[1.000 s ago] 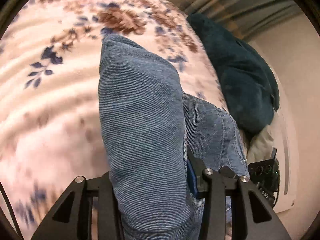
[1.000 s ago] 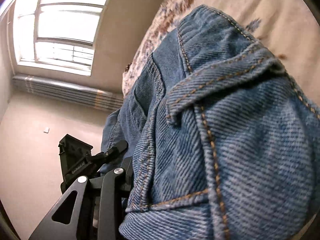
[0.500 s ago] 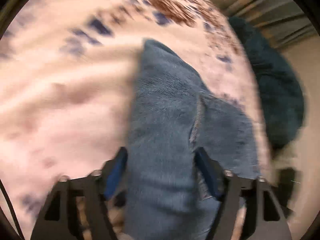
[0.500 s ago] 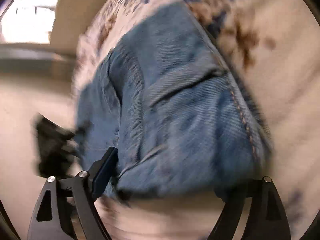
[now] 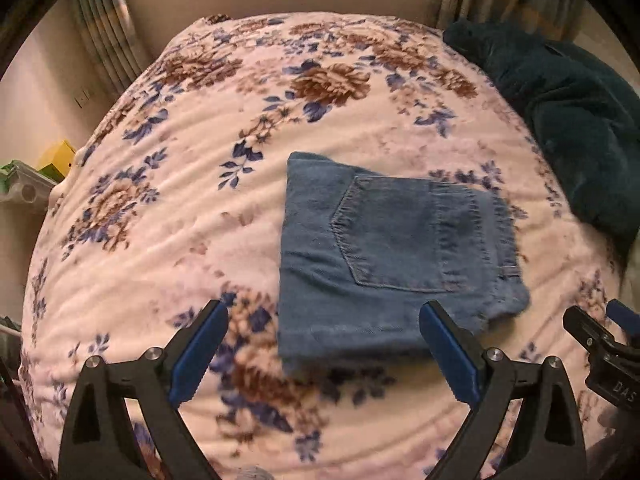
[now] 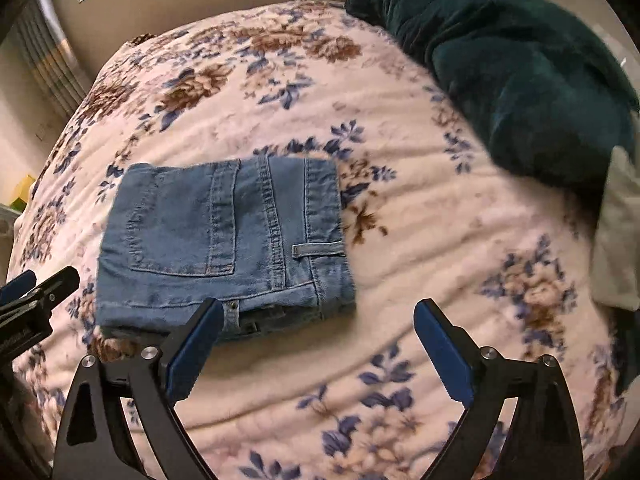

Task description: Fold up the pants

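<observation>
The blue jeans (image 5: 384,256) are seen lying folded into a small, flat, square-ish bundle on the flowery blanket (image 5: 200,216) that covers the bed. A back pocket is seen on top of the bundle, and the waistband with a belt loop is at the side nearer the dark teal blanket (image 6: 520,72).

The left gripper (image 5: 324,352) is held above the near edge of the jeans. Its jaws are spread wide and are opening — nothing is pinched between them, and the blue pads are not touching the cloth.

The right gripper (image 6: 316,344) is held above the near corner of the jeans, at the waistband side. Its jaws are also spread wide and opening — only the flowery blanket and the jeans' edge are seen below the gap, and nothing is held.

The teal blanket is bunched up well apart from the jeans. A yellow box (image 5: 56,156) is seen past the bed, on the side of the jeans away from the teal blanket.
</observation>
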